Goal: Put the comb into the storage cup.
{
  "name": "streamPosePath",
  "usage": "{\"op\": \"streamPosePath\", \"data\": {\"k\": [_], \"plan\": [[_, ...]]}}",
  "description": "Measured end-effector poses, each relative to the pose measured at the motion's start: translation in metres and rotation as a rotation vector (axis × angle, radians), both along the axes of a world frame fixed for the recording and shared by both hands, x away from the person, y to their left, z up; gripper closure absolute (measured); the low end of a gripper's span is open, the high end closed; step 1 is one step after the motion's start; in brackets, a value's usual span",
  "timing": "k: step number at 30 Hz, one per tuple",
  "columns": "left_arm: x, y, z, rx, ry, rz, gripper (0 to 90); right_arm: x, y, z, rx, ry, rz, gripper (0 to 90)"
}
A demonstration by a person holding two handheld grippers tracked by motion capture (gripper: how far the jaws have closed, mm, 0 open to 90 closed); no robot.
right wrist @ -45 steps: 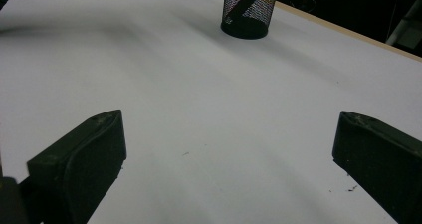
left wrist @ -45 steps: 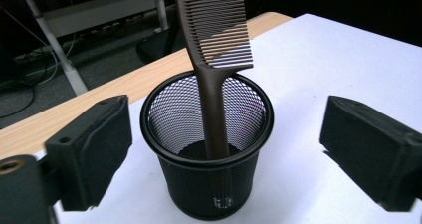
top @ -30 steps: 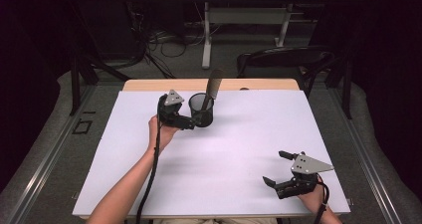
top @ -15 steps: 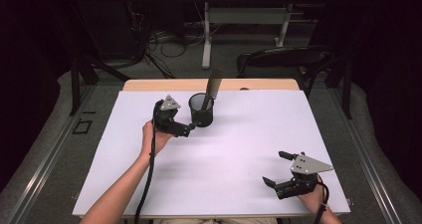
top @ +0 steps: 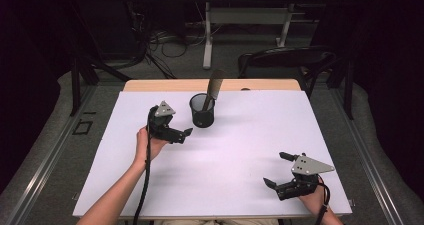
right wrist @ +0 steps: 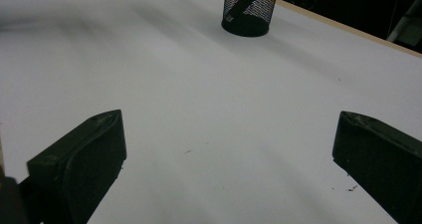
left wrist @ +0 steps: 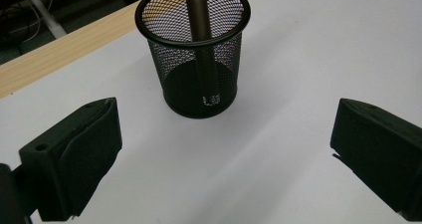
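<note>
Up close, mesh cup (left wrist: 192, 50) holding handle (left wrist: 198, 15)

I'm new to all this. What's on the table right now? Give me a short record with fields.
Surface: white table
Container: black mesh cup, upright near the far edge
Contents: one dark utensil, handle down, leaning out over the rim
Left gripper: open, holding nothing, just short of the cup
Right gripper: open, holding nothing, at the near right corner
</note>
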State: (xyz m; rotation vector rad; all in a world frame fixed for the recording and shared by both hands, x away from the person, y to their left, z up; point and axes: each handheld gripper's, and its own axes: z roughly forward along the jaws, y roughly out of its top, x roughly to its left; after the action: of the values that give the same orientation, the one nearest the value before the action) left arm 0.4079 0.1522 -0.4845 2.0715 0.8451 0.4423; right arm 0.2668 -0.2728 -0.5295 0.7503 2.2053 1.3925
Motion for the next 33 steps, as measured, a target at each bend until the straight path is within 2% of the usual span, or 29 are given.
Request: {"op": "streamPosePath", "data": {"k": [20,33], "plan": [[-0.027,0.012,-0.012,0.008,0.017,0.000,0.0,0.000,0.001,-0.001,0.002,0.009,0.002,0.2],[-0.049,0.021,-0.016,-0.001,-0.003,0.017,0.0,0.000,0.001,0.000,-0.002,0.011,0.005,0.2]]}}
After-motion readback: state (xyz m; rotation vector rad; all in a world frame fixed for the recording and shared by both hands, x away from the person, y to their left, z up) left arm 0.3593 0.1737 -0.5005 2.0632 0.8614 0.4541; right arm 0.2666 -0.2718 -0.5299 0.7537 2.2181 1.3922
